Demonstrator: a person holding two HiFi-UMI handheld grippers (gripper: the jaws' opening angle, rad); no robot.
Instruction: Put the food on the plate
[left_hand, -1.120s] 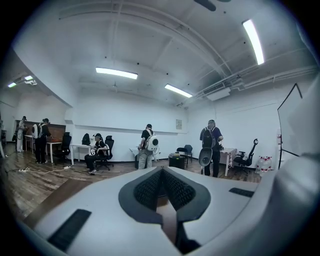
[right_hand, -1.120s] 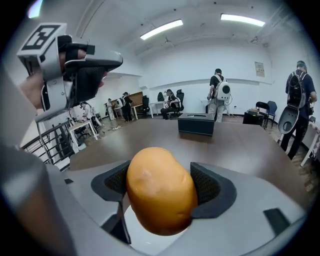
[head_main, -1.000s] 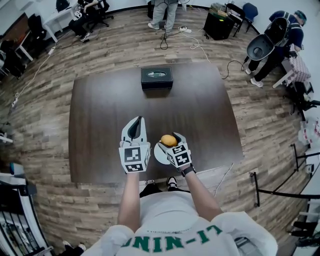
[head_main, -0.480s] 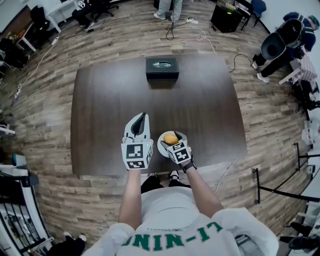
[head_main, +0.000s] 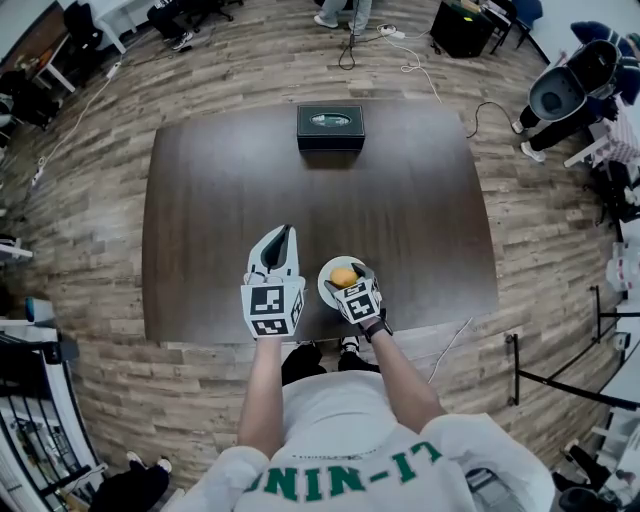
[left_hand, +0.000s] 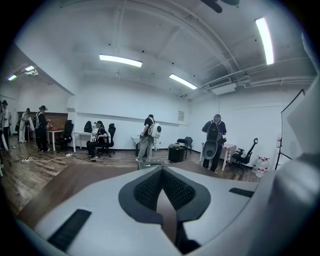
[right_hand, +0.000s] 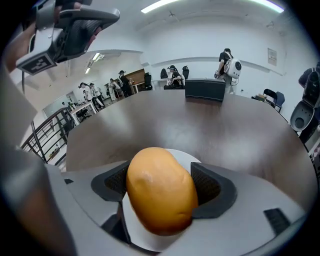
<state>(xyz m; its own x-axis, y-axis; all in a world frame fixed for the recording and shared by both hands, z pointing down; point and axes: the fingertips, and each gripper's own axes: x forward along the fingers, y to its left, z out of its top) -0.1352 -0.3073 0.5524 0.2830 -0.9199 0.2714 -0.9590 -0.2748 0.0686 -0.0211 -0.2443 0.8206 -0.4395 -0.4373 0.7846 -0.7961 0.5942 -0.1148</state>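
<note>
The potato (right_hand: 161, 190) sits between the right tongs (right_hand: 162, 184), whose dark pads press its two flanks, so it is pinched across its narrow width with the long side running fore and aft. It hangs directly over the white plate (right_hand: 194, 161), which lies near the front edge of the dark surface (head_main: 230, 200). Whether its underside already touches the plate I cannot tell. This looks like the last step, with only letting go left to do.

The left tongs (left_hand: 161, 187) are pressed together on nothing and held just beside the right ones, above bare wood. They seem simply parked out of the way.

A black box (head_main: 331, 127) stands at the far edge, well apart from the plate. Nothing lies between plate and potato. People and chairs are off the surface, across the room.
</note>
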